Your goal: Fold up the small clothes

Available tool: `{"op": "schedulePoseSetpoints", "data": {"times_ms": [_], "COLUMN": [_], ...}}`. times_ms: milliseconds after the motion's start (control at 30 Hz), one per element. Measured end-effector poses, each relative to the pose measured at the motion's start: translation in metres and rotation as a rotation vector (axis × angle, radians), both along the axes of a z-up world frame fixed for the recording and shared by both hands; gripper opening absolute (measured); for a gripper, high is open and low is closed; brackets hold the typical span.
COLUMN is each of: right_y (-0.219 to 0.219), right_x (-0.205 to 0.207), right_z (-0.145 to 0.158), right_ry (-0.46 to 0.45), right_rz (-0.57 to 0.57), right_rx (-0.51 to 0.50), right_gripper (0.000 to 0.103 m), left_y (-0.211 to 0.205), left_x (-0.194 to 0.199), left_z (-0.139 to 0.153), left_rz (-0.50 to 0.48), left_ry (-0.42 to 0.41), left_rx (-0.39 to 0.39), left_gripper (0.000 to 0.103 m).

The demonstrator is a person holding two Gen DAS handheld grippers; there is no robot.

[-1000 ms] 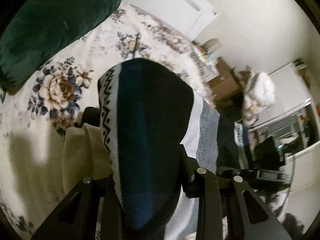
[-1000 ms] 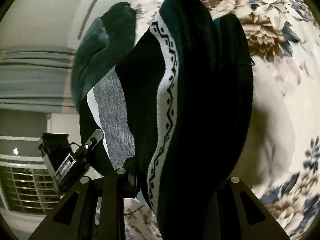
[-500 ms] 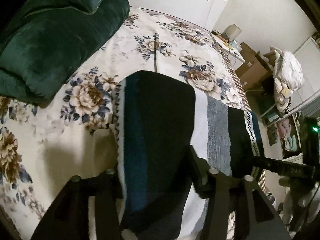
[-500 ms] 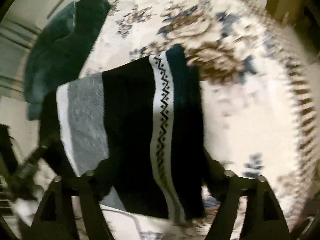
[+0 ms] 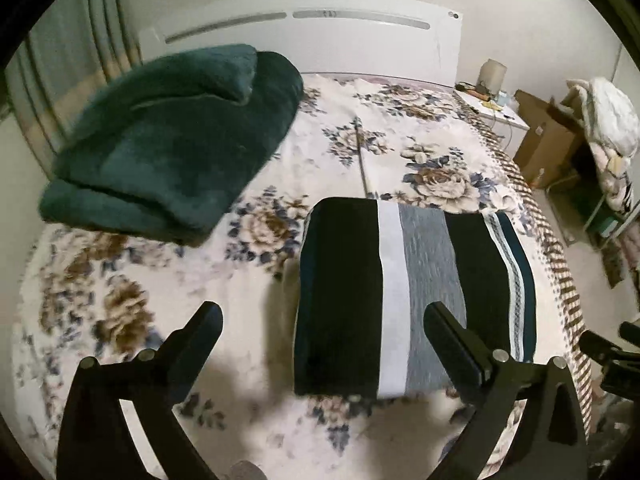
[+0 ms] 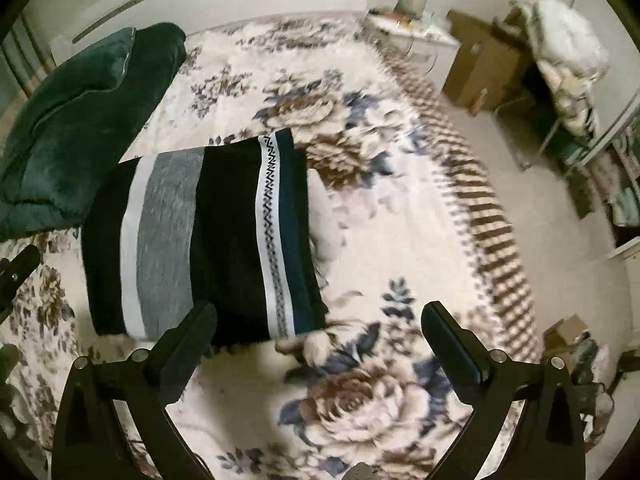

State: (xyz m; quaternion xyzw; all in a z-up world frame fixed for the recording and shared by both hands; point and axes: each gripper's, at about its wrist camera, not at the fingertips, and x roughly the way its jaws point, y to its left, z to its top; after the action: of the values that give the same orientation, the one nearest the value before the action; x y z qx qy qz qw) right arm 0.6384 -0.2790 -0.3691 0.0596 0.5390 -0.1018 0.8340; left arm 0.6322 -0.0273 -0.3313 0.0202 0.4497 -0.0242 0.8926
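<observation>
A folded striped garment (image 5: 408, 296) in black, white, grey and teal, with a zigzag band, lies flat on the floral bedspread (image 5: 132, 312). It shows in the right wrist view too, the garment (image 6: 200, 240) at centre left. My left gripper (image 5: 324, 314) hovers above its near edge, jaws opening wide, nothing pressed between the pads. My right gripper (image 6: 320, 312) hangs over the garment's right corner, jaws also opening, empty. The right gripper's tip (image 5: 604, 352) pokes in at the far right of the left wrist view.
A folded dark green blanket (image 5: 168, 140) lies at the bed's back left, by the white headboard (image 5: 312, 36). The bed's fringed right edge (image 6: 480, 208) drops to the floor. Beyond stand a bedside table (image 5: 492, 108), cardboard boxes (image 5: 548, 140) and a rack piled with bedding (image 5: 608, 120).
Both grippers let go of the garment and opened wide. They rose and drew back from it. The garment, held up folded before, now lies flat on the bed.
</observation>
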Motion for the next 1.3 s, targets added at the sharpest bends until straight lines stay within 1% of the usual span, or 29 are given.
{"op": "schedulePoseSetpoints", "data": {"times_ms": [100, 167, 333, 500, 600, 700, 867, 1067, 1300], "right_y": [0.006, 0.009, 0.015, 0.018, 0.019, 0.022, 0.029, 0.033, 0.038], "right_x": [-0.033, -0.061, -0.120, -0.180, -0.223, -0.258, -0.310, -0.363, -0.406], "right_z": [0.026, 0.050, 0.104, 0.159, 0.199, 0.231, 0.278, 0.326, 0.360], "right_ry": [-0.041, -0.066, -0.122, -0.183, -0.230, -0.270, -0.332, -0.403, -0.440], "right_rz": [-0.011, -0.014, -0.021, -0.039, -0.051, -0.049, -0.027, -0.016, -0.002], "right_rx": [-0.049, -0.068, -0.113, -0.124, -0.125, -0.127, -0.134, -0.138, -0.122], "right_gripper": [0.103, 0.103, 0.103, 0.103, 0.103, 0.103, 0.103, 0.103, 0.103], "left_y": [-0.007, -0.011, -0.021, -0.027, -0.027, -0.029, -0.032, -0.029, -0.027], "left_x": [-0.029, -0.049, -0.104, -0.155, -0.185, -0.213, -0.257, -0.294, -0.329], "left_z": [0.018, 0.034, 0.083, 0.127, 0.153, 0.180, 0.215, 0.243, 0.261], "left_rz": [-0.003, -0.010, -0.035, -0.046, -0.046, -0.047, -0.055, -0.033, -0.021], "left_ry": [-0.006, -0.021, -0.075, -0.124, -0.151, -0.177, -0.229, -0.259, -0.278], "left_rx": [0.018, 0.036, 0.038, 0.034, 0.024, 0.017, 0.010, -0.012, -0.016], "left_gripper": [0.103, 0.103, 0.103, 0.103, 0.103, 0.103, 0.103, 0.103, 0.103]}}
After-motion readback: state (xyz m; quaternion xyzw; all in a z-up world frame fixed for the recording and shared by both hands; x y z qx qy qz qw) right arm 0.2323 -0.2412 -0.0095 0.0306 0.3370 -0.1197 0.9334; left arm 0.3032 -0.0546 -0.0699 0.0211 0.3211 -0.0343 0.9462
